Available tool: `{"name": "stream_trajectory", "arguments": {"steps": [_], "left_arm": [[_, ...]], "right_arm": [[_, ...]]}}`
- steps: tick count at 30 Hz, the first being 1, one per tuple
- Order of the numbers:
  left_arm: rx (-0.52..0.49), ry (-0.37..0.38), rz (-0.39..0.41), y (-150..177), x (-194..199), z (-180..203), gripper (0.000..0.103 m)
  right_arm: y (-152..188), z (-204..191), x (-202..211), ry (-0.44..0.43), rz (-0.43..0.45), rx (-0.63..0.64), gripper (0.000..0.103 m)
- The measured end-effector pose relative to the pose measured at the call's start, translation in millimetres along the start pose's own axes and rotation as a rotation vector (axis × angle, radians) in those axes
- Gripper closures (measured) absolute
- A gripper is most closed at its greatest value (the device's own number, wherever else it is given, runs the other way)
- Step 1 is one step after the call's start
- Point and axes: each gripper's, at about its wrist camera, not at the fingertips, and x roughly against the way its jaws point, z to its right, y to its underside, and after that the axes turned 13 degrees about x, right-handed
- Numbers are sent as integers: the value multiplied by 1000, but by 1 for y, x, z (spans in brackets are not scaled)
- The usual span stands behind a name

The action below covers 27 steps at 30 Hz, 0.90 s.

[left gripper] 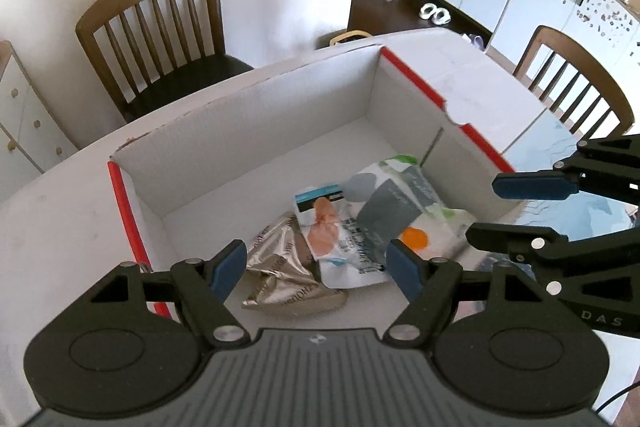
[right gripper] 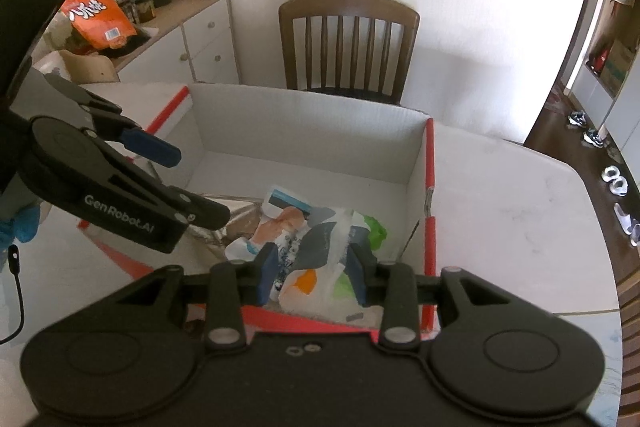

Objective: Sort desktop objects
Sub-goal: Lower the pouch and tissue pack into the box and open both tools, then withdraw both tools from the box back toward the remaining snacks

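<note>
A white cardboard box [left gripper: 280,131] with red edges stands on the white table [left gripper: 60,211]. On its floor lie a silver foil packet [left gripper: 280,275], a white packet with an orange picture [left gripper: 332,239] and a grey-and-white packet with green and orange marks [left gripper: 396,203]. My left gripper [left gripper: 316,267] hovers open above the packets, holding nothing. My right gripper [left gripper: 508,211] comes in from the right over the box's near corner. In the right wrist view the right gripper [right gripper: 314,267] is open above the packets [right gripper: 316,243], pads not pressing on them. The left gripper [right gripper: 192,183] is at the left, over the box [right gripper: 320,131].
Wooden chairs stand behind the table [left gripper: 160,27] [left gripper: 580,79] [right gripper: 348,43]. A low white cabinet [right gripper: 200,39] at the back left carries an orange snack bag [right gripper: 96,15], a globe and jars. A blue-gloved hand [right gripper: 20,227] holds the left gripper. Bare tabletop [right gripper: 500,207] lies right of the box.
</note>
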Motion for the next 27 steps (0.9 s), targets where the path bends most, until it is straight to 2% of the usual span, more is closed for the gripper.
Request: {"name": "stream_trajectory", "arguments": {"steps": [14, 24, 27], "left_arm": [[-5, 3, 36, 30, 46, 23, 27], [-6, 13, 59, 63, 73, 37, 27], [-5, 1, 94, 74, 80, 40, 27]], "right_arm": [[11, -13, 45, -9, 46, 43, 66], [36, -19, 77, -30, 64, 70, 65], [46, -20, 86, -38, 60, 81, 64]]}}
